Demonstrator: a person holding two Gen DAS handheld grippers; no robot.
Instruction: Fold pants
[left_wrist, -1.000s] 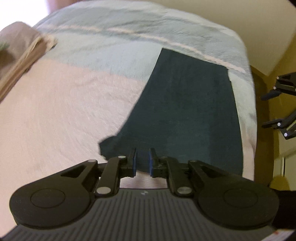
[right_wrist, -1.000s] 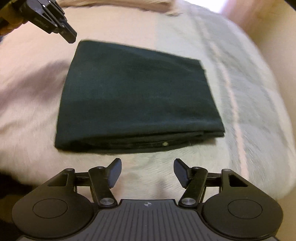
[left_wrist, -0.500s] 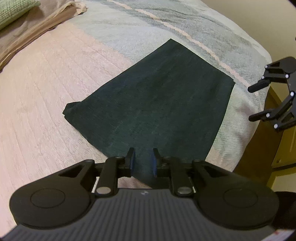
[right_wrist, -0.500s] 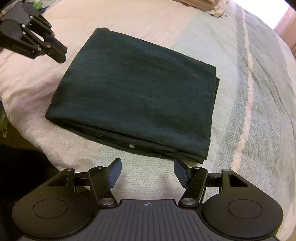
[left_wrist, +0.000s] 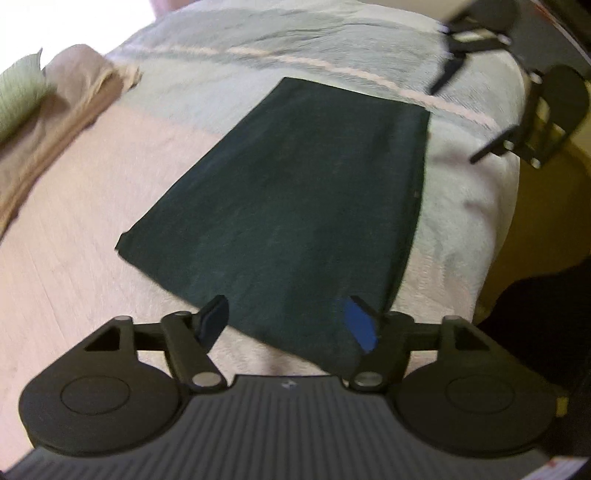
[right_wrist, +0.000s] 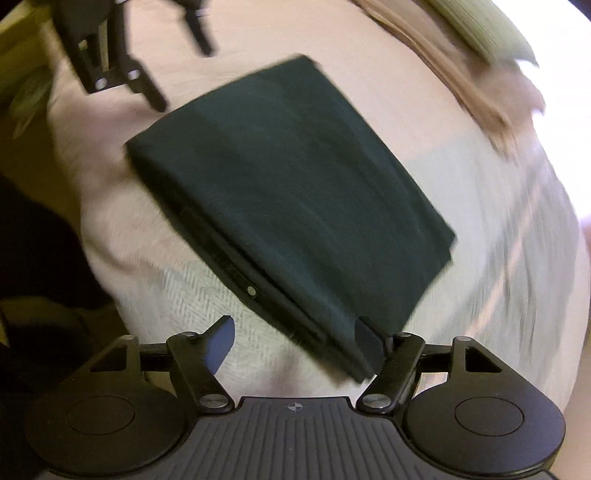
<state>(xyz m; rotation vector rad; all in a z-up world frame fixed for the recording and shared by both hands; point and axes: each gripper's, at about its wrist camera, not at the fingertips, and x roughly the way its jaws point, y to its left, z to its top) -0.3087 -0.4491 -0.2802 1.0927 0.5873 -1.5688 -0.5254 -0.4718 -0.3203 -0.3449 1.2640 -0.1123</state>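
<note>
Plainly, a bed with one folded garment on it and two tools above.

Pants: the dark green pants (left_wrist: 295, 206) lie folded into a flat rectangle on the bed, stacked in several layers whose edges show along the side near the bed's edge — a small pale button (right_wrist: 251, 290) sits on that layered side.

Bed: the bedspread (left_wrist: 92, 221) is pink on one part and pale green-grey herringbone on the other, with a thin pink stripe running through the green part; the pants straddle the line between the two colours.

Left tongs: the left tongs (left_wrist: 288, 321) hang over a near corner of the pants, their blue-padded fingers spread wide, gripping nothing; the cloth passes under the gap between them.

Right tongs: the right tongs (right_wrist: 295, 343) are likewise spread wide and empty, low over the layered corner of the pants, one finger right at the fabric's edge — whether it touches, I cannot tell.

Each seen from the other: the right tongs show at the far bed edge in the left view, the left tongs beyond the far corner in the right view, both blurred.

Pillow end: a tan blanket (left_wrist: 55, 122) and a pale green ribbed pillow (left_wrist: 18, 96) lie bunched at the bed's far side, well apart from the pants.
</note>
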